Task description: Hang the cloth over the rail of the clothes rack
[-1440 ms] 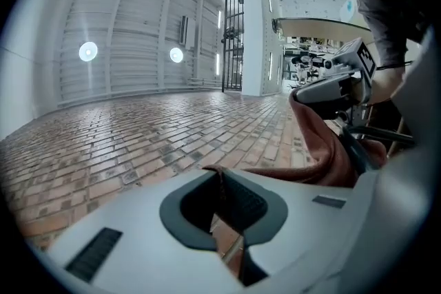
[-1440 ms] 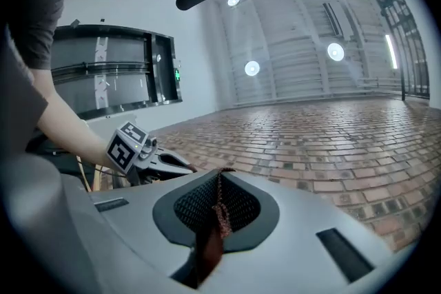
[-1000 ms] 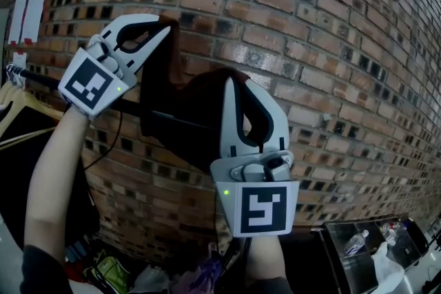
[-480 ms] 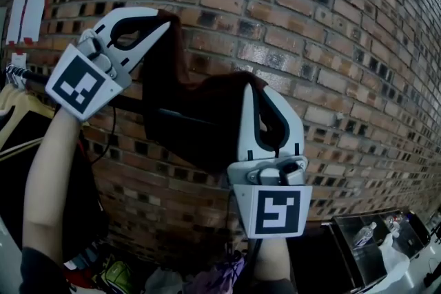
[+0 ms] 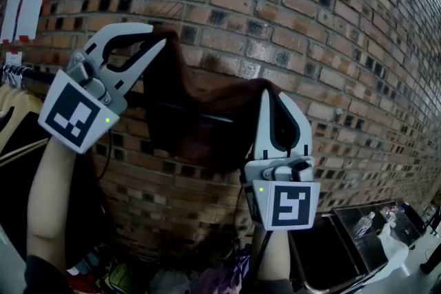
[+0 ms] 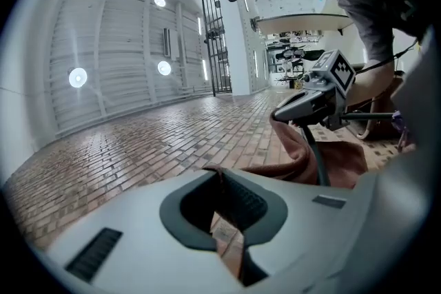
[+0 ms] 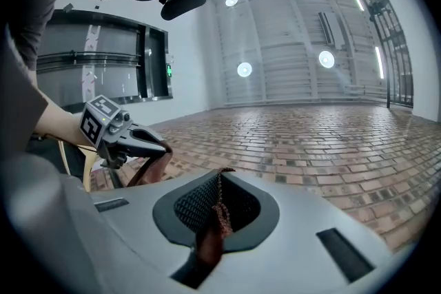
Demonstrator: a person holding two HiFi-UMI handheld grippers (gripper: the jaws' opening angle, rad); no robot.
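Note:
A dark reddish-brown cloth (image 5: 196, 117) hangs stretched between my two grippers, held high in front of the brick wall. The black rail (image 5: 207, 115) of the clothes rack runs across behind it, partly hidden by the cloth. My left gripper (image 5: 164, 43) is shut on the cloth's upper left corner; in the left gripper view the cloth edge (image 6: 231, 244) is pinched between the jaws. My right gripper (image 5: 266, 90) is shut on the other corner, lower and to the right. In the right gripper view the fabric (image 7: 219, 217) is clamped between the jaws, and the left gripper (image 7: 162, 147) appears at left.
A brick wall (image 5: 331, 31) fills the background. Garments on hangers (image 5: 17, 120) hang on the rail at far left. A dark bin with bottles (image 5: 358, 227) stands at lower right, and bags lie on the floor (image 5: 207, 279) below.
Both grippers have shifted with the cloth: the left one lower and leftward in the head view, the right one to the right. The cloth sits higher against the rail.

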